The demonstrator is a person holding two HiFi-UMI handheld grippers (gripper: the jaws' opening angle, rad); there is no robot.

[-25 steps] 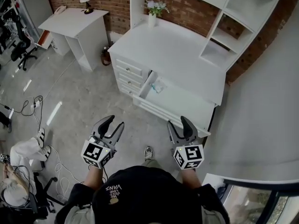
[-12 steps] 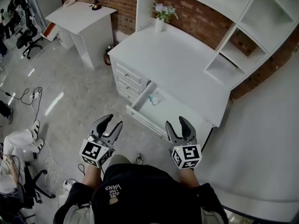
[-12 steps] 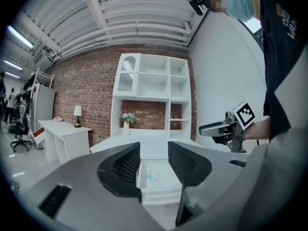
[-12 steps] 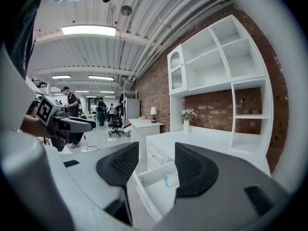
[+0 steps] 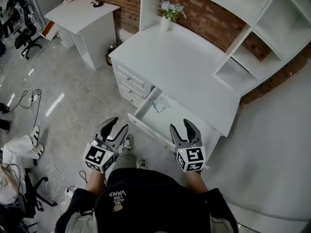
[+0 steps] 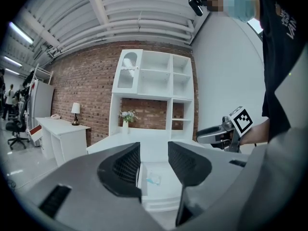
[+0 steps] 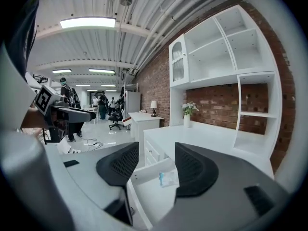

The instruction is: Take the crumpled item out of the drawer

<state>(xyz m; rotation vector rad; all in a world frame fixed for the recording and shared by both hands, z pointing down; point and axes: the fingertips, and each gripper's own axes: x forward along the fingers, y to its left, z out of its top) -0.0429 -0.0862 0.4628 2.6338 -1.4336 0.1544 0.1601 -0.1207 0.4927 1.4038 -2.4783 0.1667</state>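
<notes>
A small crumpled pale-blue and white item [image 5: 160,103] lies at the far left end of the open top drawer [image 5: 181,122] of the white desk. In the left gripper view the crumpled item [image 6: 154,179] shows between the jaws, well ahead. The right gripper view has the crumpled item [image 7: 168,178] low between its jaws too. My left gripper [image 5: 118,126] is open over the floor, left of the drawer front. My right gripper [image 5: 182,126] is open above the drawer's near edge. Neither holds anything.
The white desk top [image 5: 180,62] carries a hutch of shelves [image 5: 245,57] and a vase of flowers [image 5: 166,19]. Closed drawers [image 5: 130,84] sit left of the open one. A small table with a lamp [image 5: 82,11], floor cables [image 5: 29,101] and office chairs stand further left.
The person has stepped nearer the desk, so the open drawer now lies just ahead of both grippers. Both grippers stay open and empty, and the crumpled item has not moved.
</notes>
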